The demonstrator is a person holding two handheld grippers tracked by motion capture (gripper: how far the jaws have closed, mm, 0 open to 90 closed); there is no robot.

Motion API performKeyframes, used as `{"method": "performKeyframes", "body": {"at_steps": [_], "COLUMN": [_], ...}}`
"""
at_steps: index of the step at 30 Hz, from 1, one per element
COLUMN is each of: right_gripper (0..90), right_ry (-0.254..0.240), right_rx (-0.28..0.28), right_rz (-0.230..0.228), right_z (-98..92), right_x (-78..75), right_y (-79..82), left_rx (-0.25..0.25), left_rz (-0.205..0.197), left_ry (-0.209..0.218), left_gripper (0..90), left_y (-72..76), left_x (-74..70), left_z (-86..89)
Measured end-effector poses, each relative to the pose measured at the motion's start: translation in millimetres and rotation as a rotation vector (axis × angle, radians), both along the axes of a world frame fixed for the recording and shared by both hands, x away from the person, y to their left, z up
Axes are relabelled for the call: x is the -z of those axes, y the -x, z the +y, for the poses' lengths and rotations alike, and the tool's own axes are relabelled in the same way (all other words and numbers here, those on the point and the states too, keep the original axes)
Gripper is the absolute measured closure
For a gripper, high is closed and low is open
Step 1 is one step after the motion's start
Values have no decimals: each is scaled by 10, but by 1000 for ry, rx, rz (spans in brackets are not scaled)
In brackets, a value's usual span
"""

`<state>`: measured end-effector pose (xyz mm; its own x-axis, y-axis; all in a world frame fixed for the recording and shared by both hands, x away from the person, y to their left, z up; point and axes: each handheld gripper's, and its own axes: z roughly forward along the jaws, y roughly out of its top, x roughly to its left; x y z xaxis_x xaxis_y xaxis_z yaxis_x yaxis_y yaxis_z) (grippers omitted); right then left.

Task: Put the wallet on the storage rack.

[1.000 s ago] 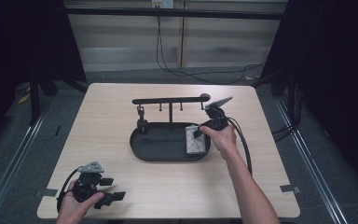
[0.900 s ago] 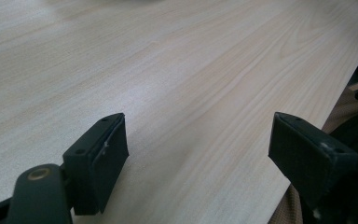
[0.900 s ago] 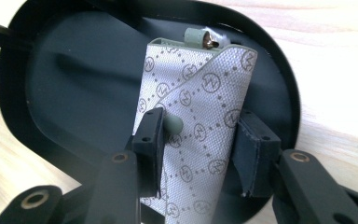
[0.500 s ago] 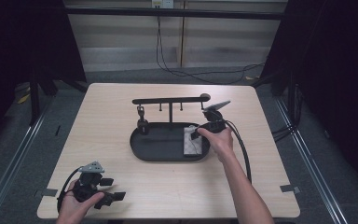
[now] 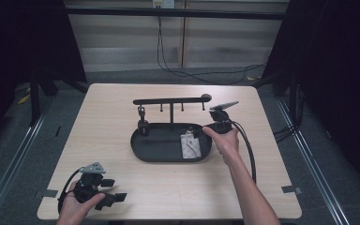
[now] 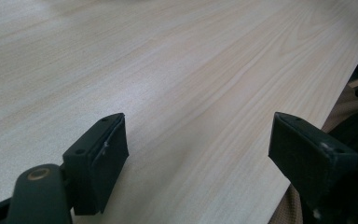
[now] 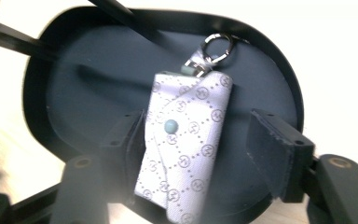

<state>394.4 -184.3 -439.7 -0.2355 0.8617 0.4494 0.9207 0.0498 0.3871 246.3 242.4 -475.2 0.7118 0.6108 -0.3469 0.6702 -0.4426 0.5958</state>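
Item: small white fabric key pouch (image 7: 184, 140), printed with a dotted diamond pattern, closed by a pale green snap button (image 7: 171, 125) on its folded flap, with a metal swivel clasp (image 7: 209, 49) at one end. Location: lying flat in the right half of the black oval tray (image 5: 140, 145), which sits mid-bench beneath a black hanging rack (image 5: 171, 101) with small hooks. Handling, by judgement: light, soft and compressible; the cloth should give under the pads and offer fair friction, whereas the metal clasp looks hard, slick and free to swing. Best hold is across the pouch body at or just below the snap, where the folded layers are thickest; the clasp is better left free if it is meant for a hook. Right hand-held gripper (image 7: 193, 142): jaws spread and straddling the pouch, one jaw at or against its edge, the other well clear; not yet pinching. Left hand-held gripper (image 6: 200, 149): jaws spread wide, holding nothing, low over the bare bench (image 6: 177, 70) at its near left corner, well apart from the tray.
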Motion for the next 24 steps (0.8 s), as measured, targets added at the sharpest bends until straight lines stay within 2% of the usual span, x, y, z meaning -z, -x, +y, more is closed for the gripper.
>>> {"method": "performKeyframes", "body": {"at_steps": [2, 7, 9, 14, 17, 20, 24], "right_gripper": [375, 353, 350, 333, 327, 361, 359], "right_ry": [-2, 0, -12, -27, -11, 1, 21], "right_rx": [-11, 3, 12, 18, 18, 21, 19], "right_rz": [-13, -36, -41, -73, -79, -110, -128], "right_z": [-6, -117, -175, -282, -329, -381, -442], "right_x": [-32, -88, -88, -81, -61, -65, -94], "right_y": [32, 126, 163, 264, 334, 415, 532], "left_rx": [-5, -7, -15, 0, -11, -12, -14], "left_rz": [4, -4, -2, -1, 1, -4, -6], "left_ry": [3, 19, 17, 5, 14, 16, 23], "left_gripper": [195, 195, 195, 195, 195, 195, 195], "left_y": [-6, -3, -7, -9, -9, -4, -4], "left_x": [6, -6, -1, 0, 2, -5, -9], "left_z": [0, 21, 12, 0, 5, 21, 22]}}
